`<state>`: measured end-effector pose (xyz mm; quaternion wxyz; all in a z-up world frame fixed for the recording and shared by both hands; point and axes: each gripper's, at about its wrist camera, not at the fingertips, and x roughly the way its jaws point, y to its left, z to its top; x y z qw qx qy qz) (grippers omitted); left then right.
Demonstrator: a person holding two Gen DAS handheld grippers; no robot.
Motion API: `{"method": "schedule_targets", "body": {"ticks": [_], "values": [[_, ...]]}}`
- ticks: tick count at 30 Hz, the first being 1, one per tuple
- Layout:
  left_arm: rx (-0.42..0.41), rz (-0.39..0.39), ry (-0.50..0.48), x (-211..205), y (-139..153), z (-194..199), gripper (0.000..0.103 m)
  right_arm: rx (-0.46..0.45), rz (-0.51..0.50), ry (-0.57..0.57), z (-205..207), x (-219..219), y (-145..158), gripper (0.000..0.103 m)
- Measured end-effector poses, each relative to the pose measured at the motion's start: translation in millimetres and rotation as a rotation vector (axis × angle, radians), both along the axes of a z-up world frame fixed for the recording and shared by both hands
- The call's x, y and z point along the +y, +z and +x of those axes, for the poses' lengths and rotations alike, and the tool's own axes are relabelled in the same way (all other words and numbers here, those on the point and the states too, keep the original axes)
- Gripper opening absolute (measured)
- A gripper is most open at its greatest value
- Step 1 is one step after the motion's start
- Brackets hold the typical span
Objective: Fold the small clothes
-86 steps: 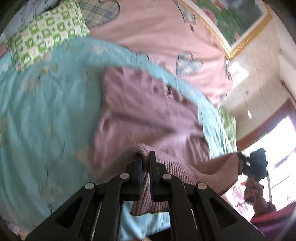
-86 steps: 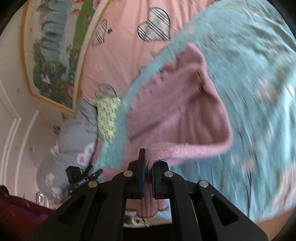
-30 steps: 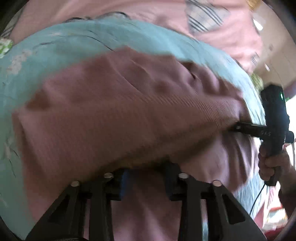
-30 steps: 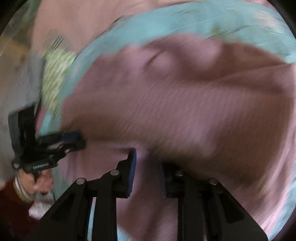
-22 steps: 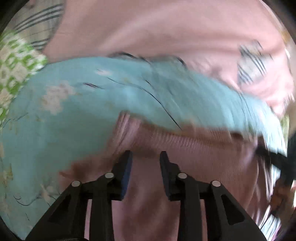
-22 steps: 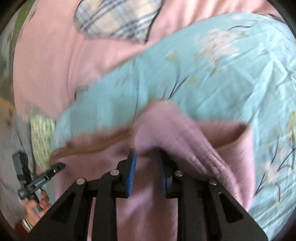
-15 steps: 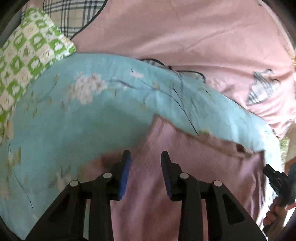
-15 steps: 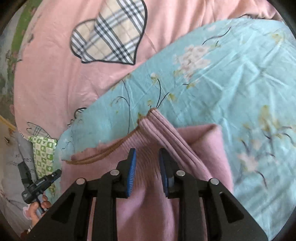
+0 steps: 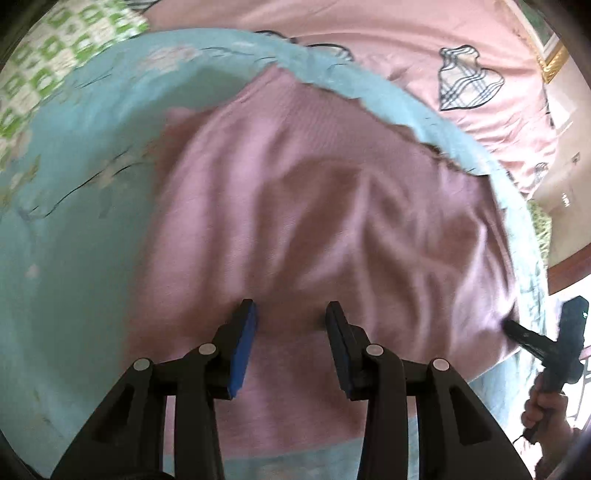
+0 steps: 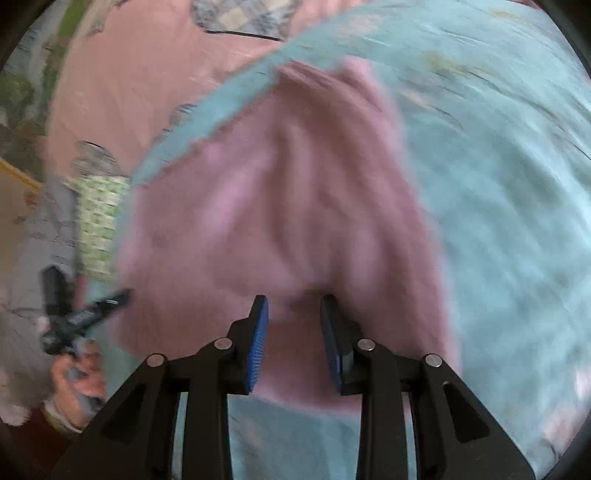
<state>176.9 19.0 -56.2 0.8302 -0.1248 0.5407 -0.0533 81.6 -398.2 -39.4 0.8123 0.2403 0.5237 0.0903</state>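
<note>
A pink knit garment (image 9: 314,206) lies creased on the light blue flowered sheet (image 9: 74,258); motion blurs both views. My left gripper (image 9: 290,308) hangs over the garment's near part, jaws opening, pads apart and pressing on nothing. My right gripper (image 10: 293,300) hovers over the same garment (image 10: 280,206) near its right side, its jaws also opening with only flat cloth below the gap. Each view catches the other tool at its edge: the right gripper (image 9: 546,343) in a hand (image 9: 546,410), and the left gripper (image 10: 81,317).
A pink quilt with plaid hearts (image 9: 369,33) lies beyond the sheet. A green chequered pillow (image 9: 44,66) sits at the far left corner. A gold-framed picture (image 10: 22,92) hangs on the wall. Bare blue sheet (image 10: 517,221) spreads right of the garment.
Both grippers let go of the garment's edge after carrying it over and laying it down. Since half a second ago they have drawn back toward the near side, jaws wider.
</note>
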Motion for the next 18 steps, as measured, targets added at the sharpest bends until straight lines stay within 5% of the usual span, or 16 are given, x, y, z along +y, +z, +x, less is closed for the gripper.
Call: {"method": "schedule_targets", "body": {"ticks": [7, 18], "values": [[0.015, 0.035, 0.035, 34, 4, -29, 0.039, -0.012, -0.024, -0.081, -37, -30, 8, 0.028], [0.020, -0.067, 0.088, 41, 24, -116, 0.053, -0.090, -0.010, -0.048, -56, 1, 51, 0.035]]}}
